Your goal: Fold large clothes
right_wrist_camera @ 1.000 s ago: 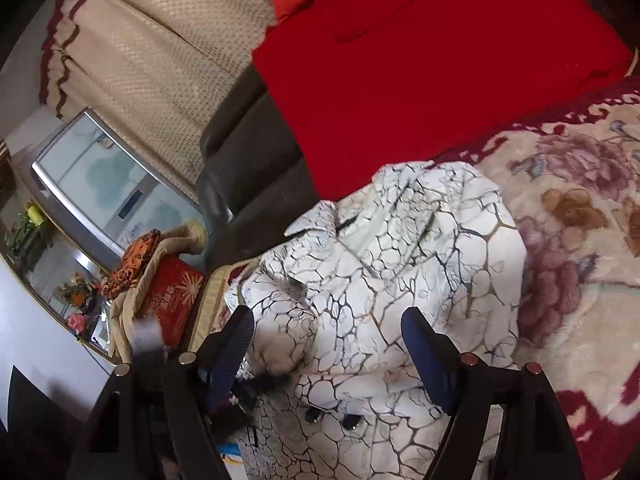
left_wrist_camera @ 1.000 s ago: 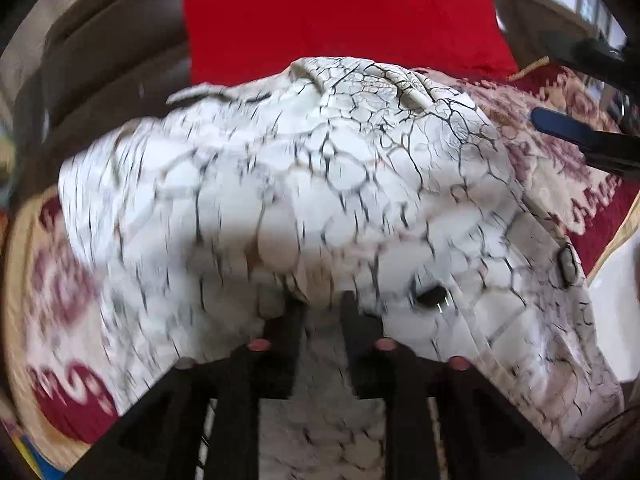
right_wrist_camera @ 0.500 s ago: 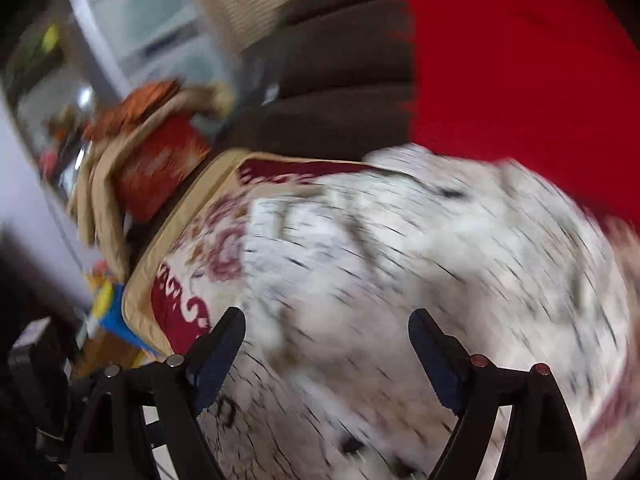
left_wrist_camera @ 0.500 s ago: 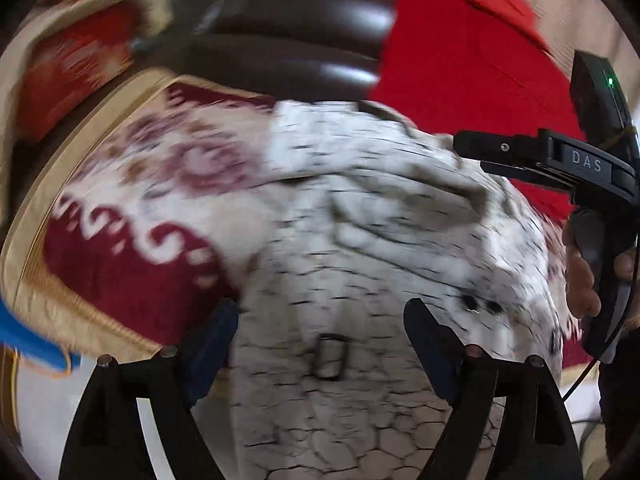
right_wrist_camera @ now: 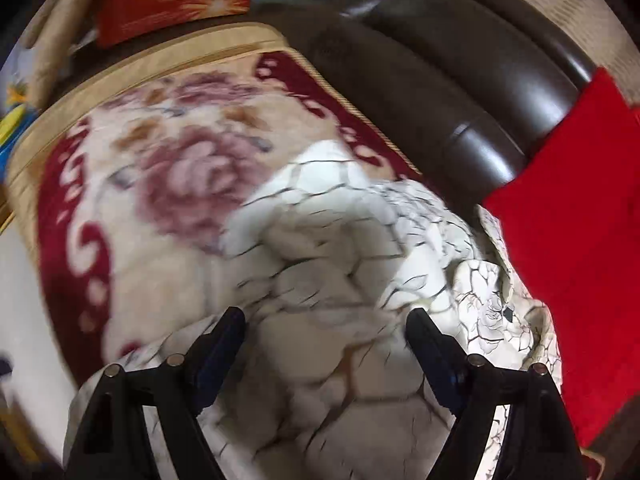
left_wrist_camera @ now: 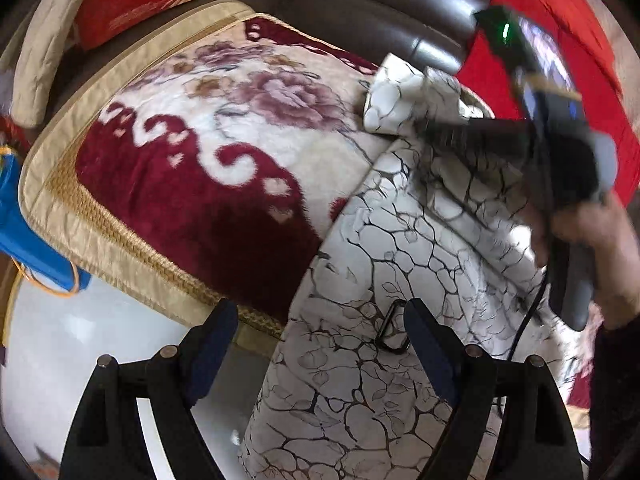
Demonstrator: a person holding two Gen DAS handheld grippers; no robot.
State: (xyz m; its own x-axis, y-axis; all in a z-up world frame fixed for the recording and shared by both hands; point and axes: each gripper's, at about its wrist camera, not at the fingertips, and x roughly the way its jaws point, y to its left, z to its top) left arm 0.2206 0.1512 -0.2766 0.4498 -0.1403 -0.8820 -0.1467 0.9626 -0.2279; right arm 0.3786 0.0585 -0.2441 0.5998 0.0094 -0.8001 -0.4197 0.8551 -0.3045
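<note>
On the sofa seat, left wrist view: white crackle-print garment [left_wrist_camera: 400,264] lying across a floral maroon blanket [left_wrist_camera: 192,184], its lower end hanging off the seat edge; left gripper [left_wrist_camera: 320,344] jaws wide, nothing pinched, having just been opening; right gripper's body and the hand [left_wrist_camera: 600,248] holding it above the cloth at right. Right wrist view: same garment [right_wrist_camera: 344,264] bunched beneath right gripper [right_wrist_camera: 324,344], jaws apart and just been closing, pads not pressing cloth; brown sofa back [right_wrist_camera: 460,92]; red cloth [right_wrist_camera: 580,240] at right.
</note>
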